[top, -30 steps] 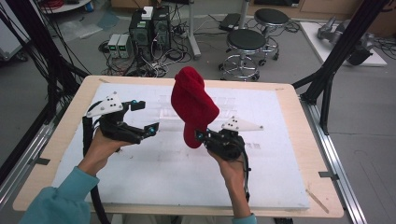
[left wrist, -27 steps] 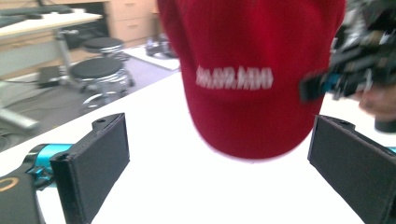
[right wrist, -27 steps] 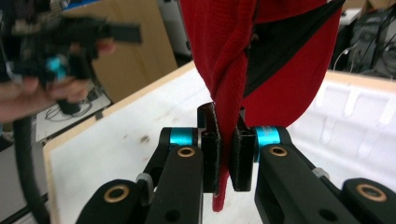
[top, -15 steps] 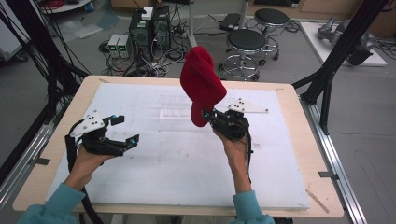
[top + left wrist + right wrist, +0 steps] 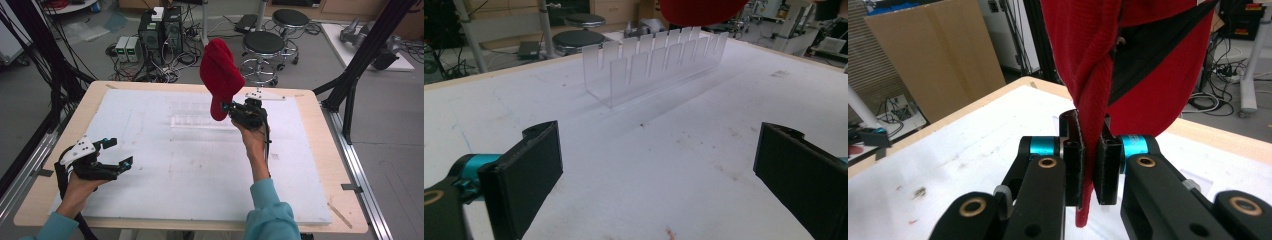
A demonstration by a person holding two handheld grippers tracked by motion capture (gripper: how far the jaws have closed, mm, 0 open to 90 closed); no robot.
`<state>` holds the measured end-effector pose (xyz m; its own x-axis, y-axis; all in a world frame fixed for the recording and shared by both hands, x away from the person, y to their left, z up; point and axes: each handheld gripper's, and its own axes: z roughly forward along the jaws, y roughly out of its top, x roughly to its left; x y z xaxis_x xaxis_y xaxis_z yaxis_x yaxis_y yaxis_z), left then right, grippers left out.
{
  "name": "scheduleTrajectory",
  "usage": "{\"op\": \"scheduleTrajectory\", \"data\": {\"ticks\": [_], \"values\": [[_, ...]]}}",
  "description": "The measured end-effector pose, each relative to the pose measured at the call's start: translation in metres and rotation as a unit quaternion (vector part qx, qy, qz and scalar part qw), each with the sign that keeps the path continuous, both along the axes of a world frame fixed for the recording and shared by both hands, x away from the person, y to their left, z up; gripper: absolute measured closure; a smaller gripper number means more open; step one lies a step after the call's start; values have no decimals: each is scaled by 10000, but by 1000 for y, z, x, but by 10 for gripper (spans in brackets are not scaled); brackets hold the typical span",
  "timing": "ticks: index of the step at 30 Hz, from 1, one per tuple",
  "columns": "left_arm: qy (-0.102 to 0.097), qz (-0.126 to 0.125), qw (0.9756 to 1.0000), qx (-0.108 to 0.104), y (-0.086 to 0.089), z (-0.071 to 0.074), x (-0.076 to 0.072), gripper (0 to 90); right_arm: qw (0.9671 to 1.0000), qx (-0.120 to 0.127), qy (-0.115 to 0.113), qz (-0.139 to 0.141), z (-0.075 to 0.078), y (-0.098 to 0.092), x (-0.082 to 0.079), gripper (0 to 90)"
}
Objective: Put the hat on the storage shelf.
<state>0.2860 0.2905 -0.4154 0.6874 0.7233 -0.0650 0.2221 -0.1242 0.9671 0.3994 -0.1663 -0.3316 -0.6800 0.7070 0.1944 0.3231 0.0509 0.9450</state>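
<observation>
Nearest the person, the left gripper (image 5: 107,155) sits low over the near-left part of the white board (image 5: 165,175), jaws spread wide with nothing between them. In the left gripper view both black pads flank bare, stained board, and the clear slotted rack (image 5: 654,65) stands well ahead of them.

Farther in, the right gripper (image 5: 231,108) is held up above the board, just to the right of the rack (image 5: 200,121) in the high view. Its jaws are pressed together on a fold of the red knit hat (image 5: 220,77). The right gripper view shows the pads pinching a thin twisted edge of the hat (image 5: 1098,75), with a short tail of cloth poking out below them. The body of the hat stands up and leans left above the gripper, over the rack's far side, clear of the board. Its dark lining shows in the opening.

Beyond the table: stools (image 5: 264,45), computer boxes (image 5: 160,25), cables on the floor.

Risks, as judgement. The grip is on a narrow bunched edge only, so the knit could slip out if the hand swings or tilts fast. The hat's bulk is top-heavy above the pinch and will likely flop over, maybe onto the rack. The rack looks light, so a brush from the cloth or the gripper could tip or shove it. The left gripper is well apart from the hat, too far off to support it if it sags.
</observation>
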Motion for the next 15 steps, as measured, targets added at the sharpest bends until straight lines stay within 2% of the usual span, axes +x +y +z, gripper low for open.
{"op": "scheduleTrajectory", "data": {"ticks": [5, 9, 15], "values": [[5, 119, 9999, -33, 8, -9, -5, 59, 9999, -96, -41, -26, -3, 5, 15, 853], [-141, 249, 9995, -148, 14, -19, -11, 59, 9998, -124, 132, -98, -13, 8, 24, 853], [-328, 274, 9990, -153, 16, -22, -14, 59, 9992, -316, 102, -208, -19, 14, 28, 853]]}}
